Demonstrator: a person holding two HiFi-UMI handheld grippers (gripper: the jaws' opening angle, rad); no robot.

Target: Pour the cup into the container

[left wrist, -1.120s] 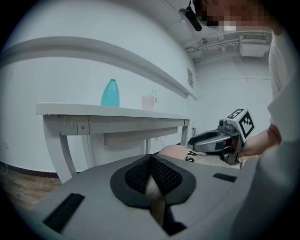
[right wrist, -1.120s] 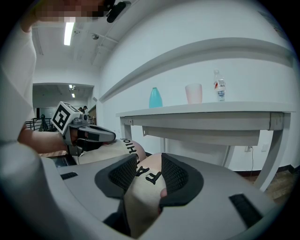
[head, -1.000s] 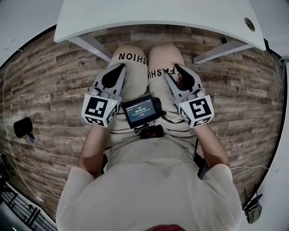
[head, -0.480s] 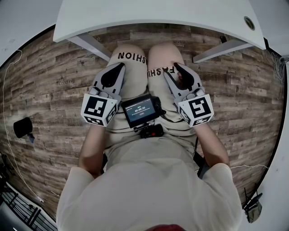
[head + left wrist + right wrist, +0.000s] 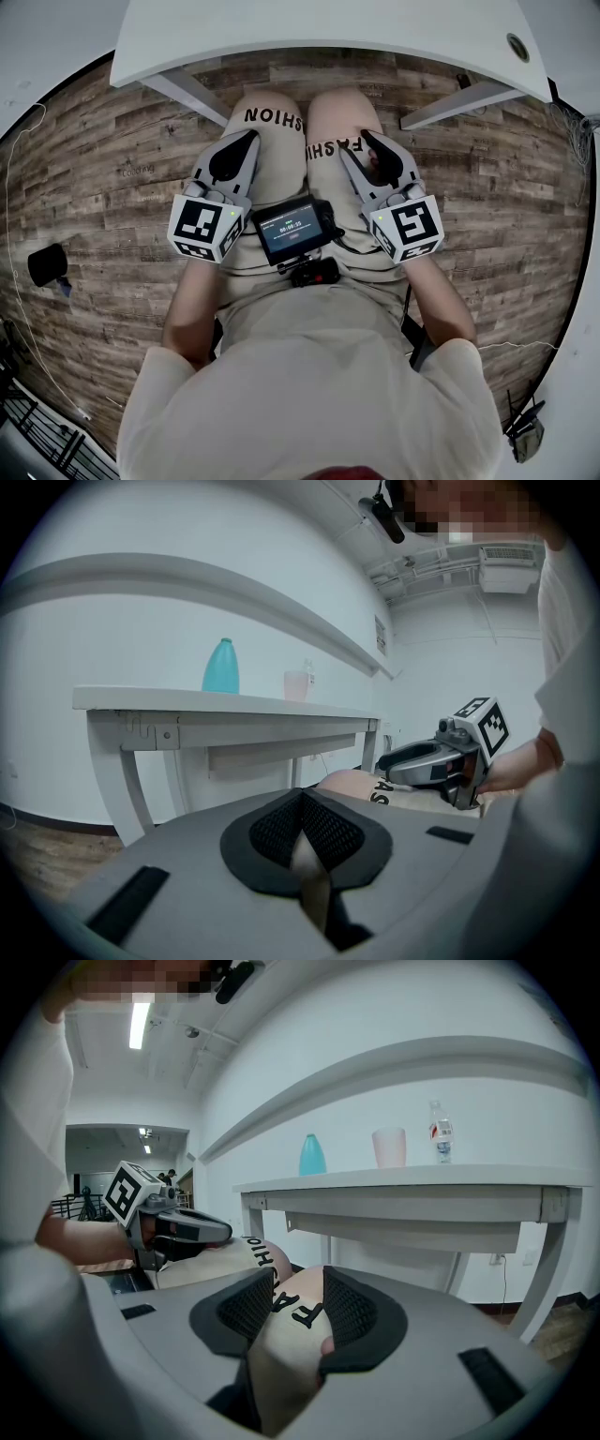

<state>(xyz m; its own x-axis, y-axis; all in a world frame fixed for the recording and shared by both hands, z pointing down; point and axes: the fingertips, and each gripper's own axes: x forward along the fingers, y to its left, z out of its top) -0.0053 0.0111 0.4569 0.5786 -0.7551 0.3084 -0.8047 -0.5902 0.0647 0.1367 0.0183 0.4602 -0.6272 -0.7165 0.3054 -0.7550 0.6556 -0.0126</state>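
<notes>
Floor (image 5: 112,216) is grained wood, table (image 5: 319,28) smooth matt white, shorts (image 5: 278,164) cloth.

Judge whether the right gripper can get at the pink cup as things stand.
Not yet, probably: the right gripper rests on the thigh, below the table, while the cup stands on top. Nothing blocks the cup's near side.

- White table (image 5: 328,28) above a wood-plank floor (image 5: 103,187).
- Small screen device (image 5: 292,230), perhaps a camera, on the person's lap.
- Clear water bottle (image 5: 441,1133) standing on the tabletop.
</notes>
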